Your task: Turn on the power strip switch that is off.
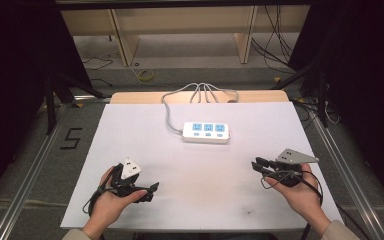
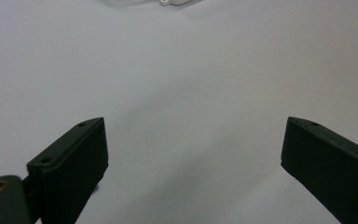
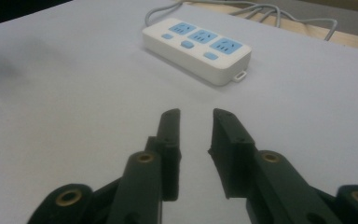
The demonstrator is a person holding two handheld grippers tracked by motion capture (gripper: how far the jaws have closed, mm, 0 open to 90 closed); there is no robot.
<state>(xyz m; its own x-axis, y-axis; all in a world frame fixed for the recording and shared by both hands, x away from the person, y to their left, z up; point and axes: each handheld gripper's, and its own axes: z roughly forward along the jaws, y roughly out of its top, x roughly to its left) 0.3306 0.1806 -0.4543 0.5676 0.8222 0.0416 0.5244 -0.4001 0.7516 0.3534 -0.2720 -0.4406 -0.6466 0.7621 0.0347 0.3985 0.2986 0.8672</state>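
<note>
A white power strip (image 1: 206, 132) with three blue sockets and three blue buttons lies flat at the middle of the white table (image 1: 145, 135). The right gripper view shows the power strip (image 3: 196, 48) ahead, a little to the left. My left gripper (image 1: 151, 191) is held low near the front left, its jaws wide apart and nothing between them (image 2: 193, 149). My right gripper (image 1: 256, 165) is held at the front right, pointing left toward the middle. Its jaws stand open only a narrow gap, with nothing in it (image 3: 196, 114).
The strip's grey cable (image 1: 169, 117) curves back to a looped bundle (image 1: 202, 92) at the table's far edge, on a wooden board (image 1: 135, 96). More cables lie on the floor beyond. Dark curtains stand on both sides.
</note>
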